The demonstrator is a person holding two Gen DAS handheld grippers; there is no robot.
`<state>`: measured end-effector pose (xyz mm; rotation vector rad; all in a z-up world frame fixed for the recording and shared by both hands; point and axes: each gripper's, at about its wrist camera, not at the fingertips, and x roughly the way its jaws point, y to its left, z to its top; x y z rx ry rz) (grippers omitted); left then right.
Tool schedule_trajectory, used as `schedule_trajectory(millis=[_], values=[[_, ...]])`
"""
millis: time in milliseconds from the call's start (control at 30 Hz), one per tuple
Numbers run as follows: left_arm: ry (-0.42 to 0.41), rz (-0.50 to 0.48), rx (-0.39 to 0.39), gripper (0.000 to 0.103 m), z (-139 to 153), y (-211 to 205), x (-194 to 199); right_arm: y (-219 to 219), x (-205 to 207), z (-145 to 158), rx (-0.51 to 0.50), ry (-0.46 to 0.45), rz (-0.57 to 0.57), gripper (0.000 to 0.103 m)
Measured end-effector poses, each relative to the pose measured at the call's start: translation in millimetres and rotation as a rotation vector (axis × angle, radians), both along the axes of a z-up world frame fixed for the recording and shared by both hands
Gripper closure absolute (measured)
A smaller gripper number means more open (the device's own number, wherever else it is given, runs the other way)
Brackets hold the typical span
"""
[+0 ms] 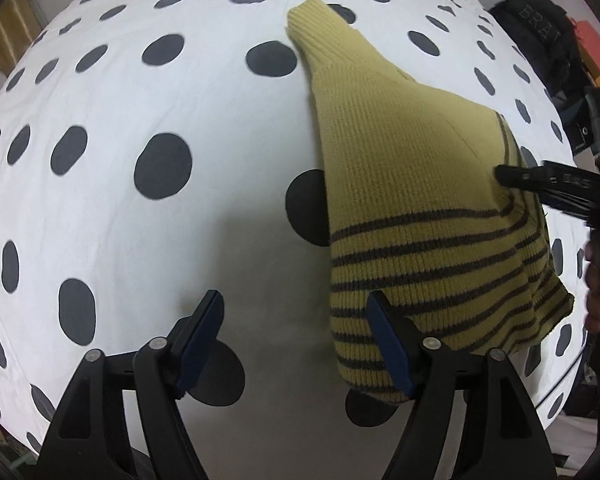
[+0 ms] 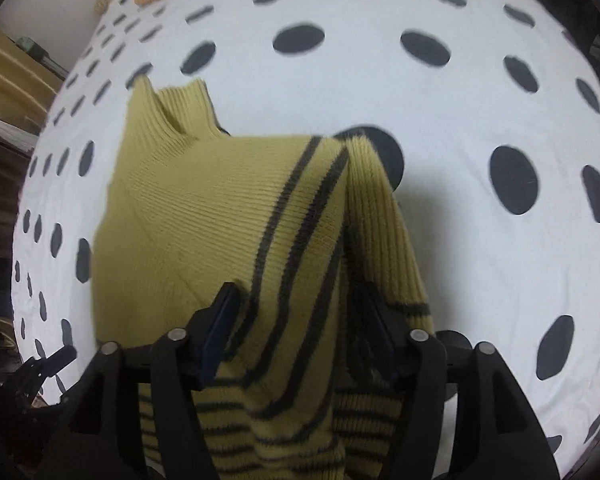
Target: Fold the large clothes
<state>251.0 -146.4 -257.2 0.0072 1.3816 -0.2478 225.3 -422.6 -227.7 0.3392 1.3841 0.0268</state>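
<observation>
- Sheet [image 1: 100, 208]: white, dark dots (smooth).
- Sweater [image 1: 400, 184]: ribbed yellow knit, dark stripes, folded.
- Left gripper [image 1: 296, 344]: jaws apart, empty.
- Right gripper [image 2: 296, 332]: jaws apart, knit between.

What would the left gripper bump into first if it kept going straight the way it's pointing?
Probably the bare polka-dot bedsheet. The left gripper is open with nothing between its fingers; the yellow striped sweater lies just beside its line.

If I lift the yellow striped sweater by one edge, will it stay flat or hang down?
The sweater would probably hang: its knit already drapes in soft folds between the right tongs. The thick ribbing suggests some weight, and little slipping.
</observation>
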Motion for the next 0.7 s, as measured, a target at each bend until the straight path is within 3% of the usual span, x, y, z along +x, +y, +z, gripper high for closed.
schedule_trajectory(millis=[33,67,100,133,233,400,567,633,700], values=[[0.009,0.013,-0.002,0.027,-1.2,2.6,0.2,-2.0,3.2,-7.9,0.032,0.014,-0.003,0.039],[0.019,0.024,-0.002,0.027,-2.9,4.8,0.7,-6.3,5.4,-11.7,0.087,0.008,-0.015,0.05],[0.03,0.034,-0.004,0.027,-4.9,7.5,0.7,-11.3,6.6,-13.9,0.174,-0.001,-0.025,0.071],[0.043,0.045,-0.005,0.027,-7.3,9.7,0.6,-15.3,7.2,-13.6,0.259,-0.003,-0.031,0.071],[0.071,0.067,-0.019,0.027,-12.4,18.3,-2.2,-12.7,1.8,2.0,0.312,-0.032,0.011,0.072],[0.09,0.062,-0.017,0.027,-19.6,17.3,-6.3,-19.6,-9.0,9.7,0.465,-0.049,-0.027,0.073],[0.099,0.06,-0.016,0.027,-22.3,13.5,-7.9,-6.6,9.2,-15.3,0.231,0.048,0.008,0.071],[0.099,0.049,-0.006,0.027,-21.5,12.3,-7.6,1.6,11.5,-6.3,0.088,0.033,0.007,0.075],[0.099,0.048,-0.009,0.027,-19.6,13.9,-7.0,19.6,8.7,17.6,-0.123,-0.024,0.079,0.086]])
